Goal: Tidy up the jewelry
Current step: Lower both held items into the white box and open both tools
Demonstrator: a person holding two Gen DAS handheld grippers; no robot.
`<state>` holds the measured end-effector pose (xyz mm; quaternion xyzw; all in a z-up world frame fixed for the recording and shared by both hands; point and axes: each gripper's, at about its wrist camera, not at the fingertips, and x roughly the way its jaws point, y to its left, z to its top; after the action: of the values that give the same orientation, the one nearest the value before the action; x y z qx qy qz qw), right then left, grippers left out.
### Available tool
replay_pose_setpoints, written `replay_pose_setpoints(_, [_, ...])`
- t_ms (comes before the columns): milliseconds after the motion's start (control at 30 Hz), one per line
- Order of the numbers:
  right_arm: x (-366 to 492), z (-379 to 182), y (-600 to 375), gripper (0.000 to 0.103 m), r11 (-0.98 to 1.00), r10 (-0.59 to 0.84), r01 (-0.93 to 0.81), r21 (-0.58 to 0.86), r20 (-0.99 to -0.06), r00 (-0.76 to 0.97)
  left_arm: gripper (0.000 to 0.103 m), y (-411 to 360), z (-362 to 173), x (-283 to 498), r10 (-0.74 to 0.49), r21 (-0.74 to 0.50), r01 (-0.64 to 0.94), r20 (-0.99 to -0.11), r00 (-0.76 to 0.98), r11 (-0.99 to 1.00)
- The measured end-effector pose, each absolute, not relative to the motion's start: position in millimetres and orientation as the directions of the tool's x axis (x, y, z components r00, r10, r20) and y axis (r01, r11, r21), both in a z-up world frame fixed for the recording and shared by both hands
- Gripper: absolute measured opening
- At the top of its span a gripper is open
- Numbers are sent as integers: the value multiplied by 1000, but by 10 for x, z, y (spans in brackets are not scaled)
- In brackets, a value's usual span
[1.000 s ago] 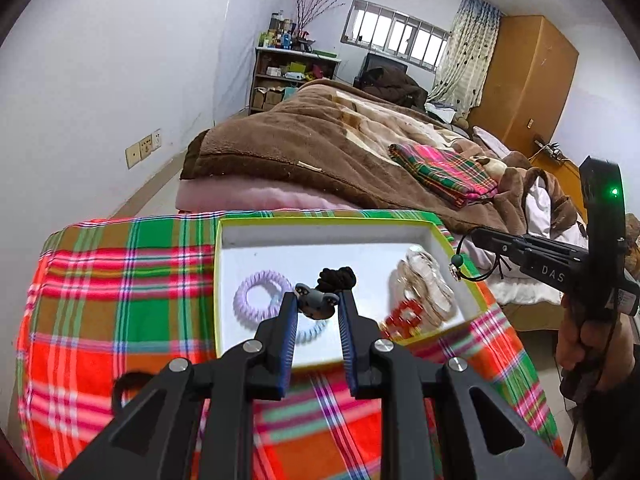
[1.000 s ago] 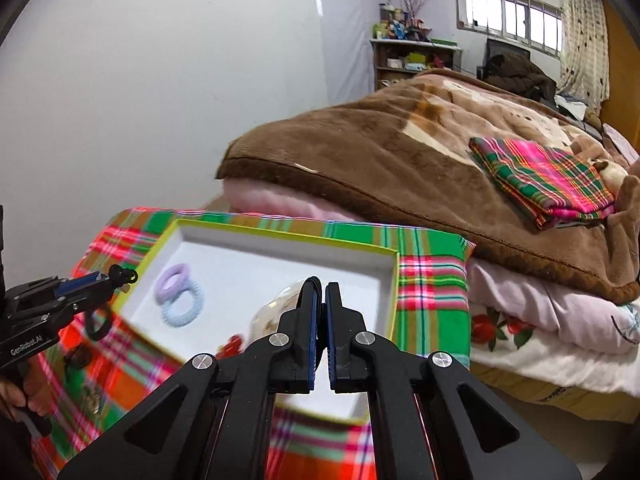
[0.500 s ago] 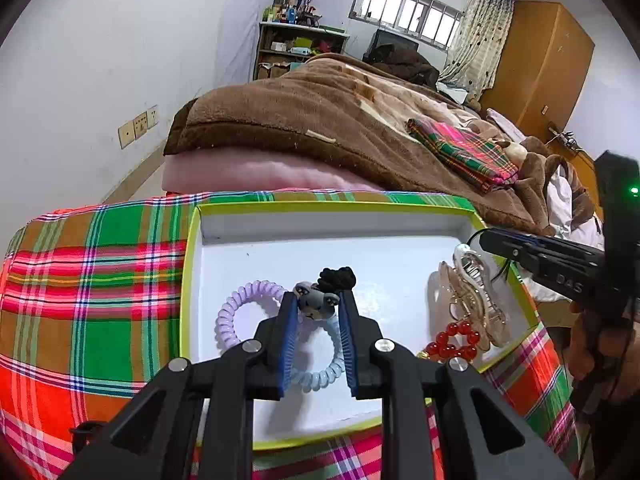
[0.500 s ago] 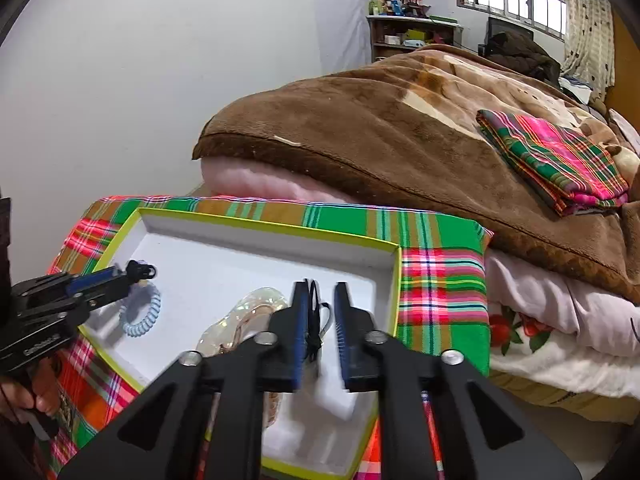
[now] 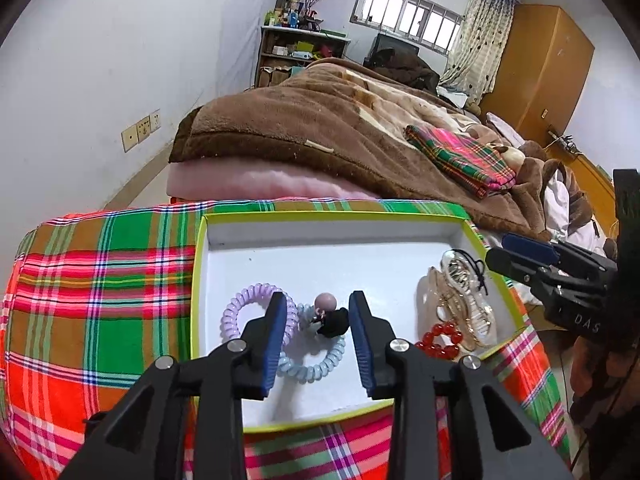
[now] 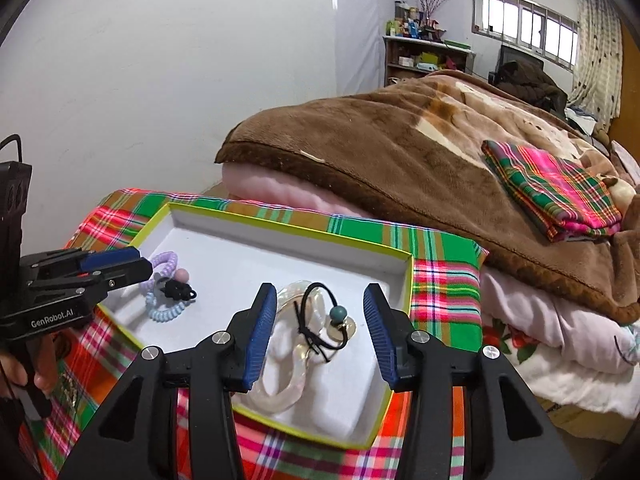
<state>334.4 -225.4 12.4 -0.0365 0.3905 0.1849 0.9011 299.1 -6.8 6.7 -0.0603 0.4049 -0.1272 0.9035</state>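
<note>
Plaid cloth (image 5: 100, 288) is carrying the tray (image 5: 332, 216), where both ties are lying: your left gripper (image 5: 318, 316) is gaping around the black tie (image 5: 334, 320), your right gripper (image 6: 320, 320) around the beaded tie (image 6: 320, 320); be lifting both straight up clear of the tray, snagging nothing

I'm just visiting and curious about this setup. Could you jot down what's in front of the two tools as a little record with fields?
surface: plaid cloth
container: white tray with yellow-green rim
left gripper: open, above black hair tie with pink bead
right gripper: open, above black cord hair tie lying on clear hair claws
other items: purple coil tie, blue coil tie, red bead bracelet
</note>
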Motion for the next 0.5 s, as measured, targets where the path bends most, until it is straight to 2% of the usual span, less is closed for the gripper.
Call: replay_pose_setpoints(500, [2639, 418, -2313, 47, 913, 358, -392, 111, -678, 642, 44, 2, 382, 2536, -301, -238, 186, -684, 665, 953])
